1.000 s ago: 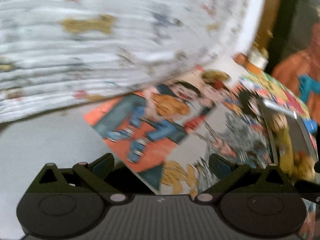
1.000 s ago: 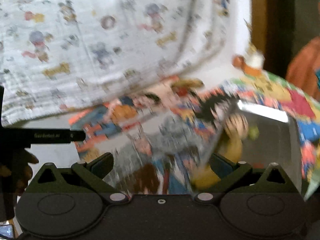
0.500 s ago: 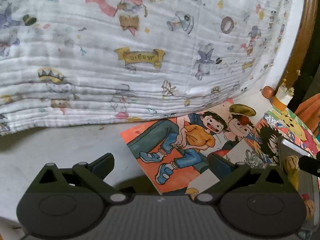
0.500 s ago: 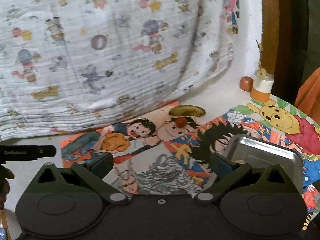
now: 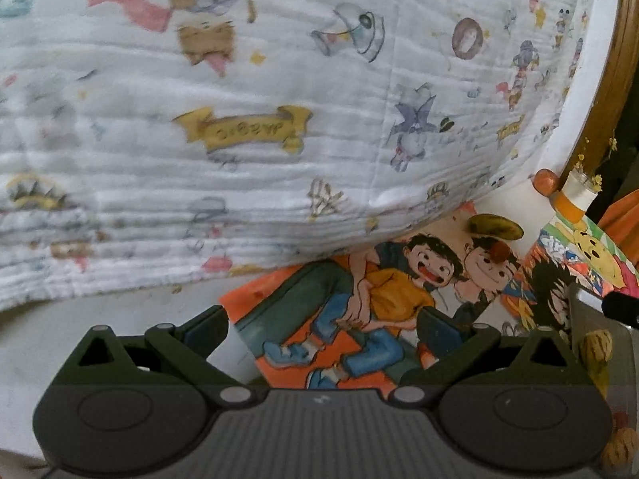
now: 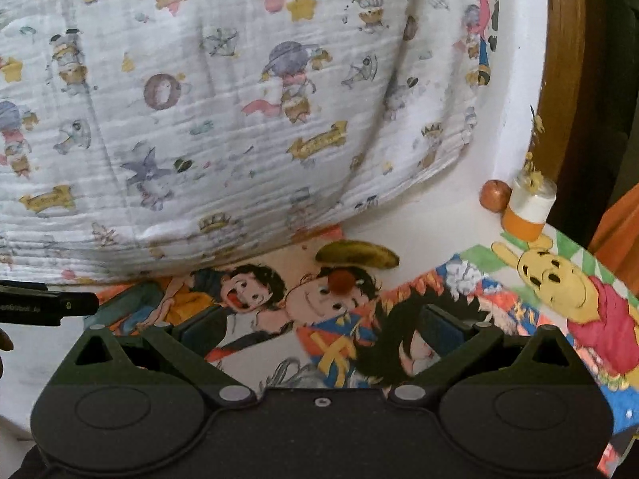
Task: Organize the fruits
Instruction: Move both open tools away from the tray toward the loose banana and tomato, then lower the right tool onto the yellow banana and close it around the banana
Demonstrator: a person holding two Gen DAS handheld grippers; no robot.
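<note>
A dark-spotted banana lies on the cartoon posters by the hanging cloth, with a small red fruit just in front of it. My right gripper is open, empty, and short of both. A round brown fruit sits at the back right. In the left wrist view the banana and red fruit lie far right of my open, empty left gripper. A metal tray at the right edge holds a brownish fruit.
A printed white cloth hangs over the back wall down to the table. A small jar with an orange base stands beside the round fruit. The left gripper's body and a fingertip show at the right view's left edge.
Both views have steadied from blur and moved closer to the cloth and banana. The metal tray has dropped out of the right wrist view. Both grippers stay open.
</note>
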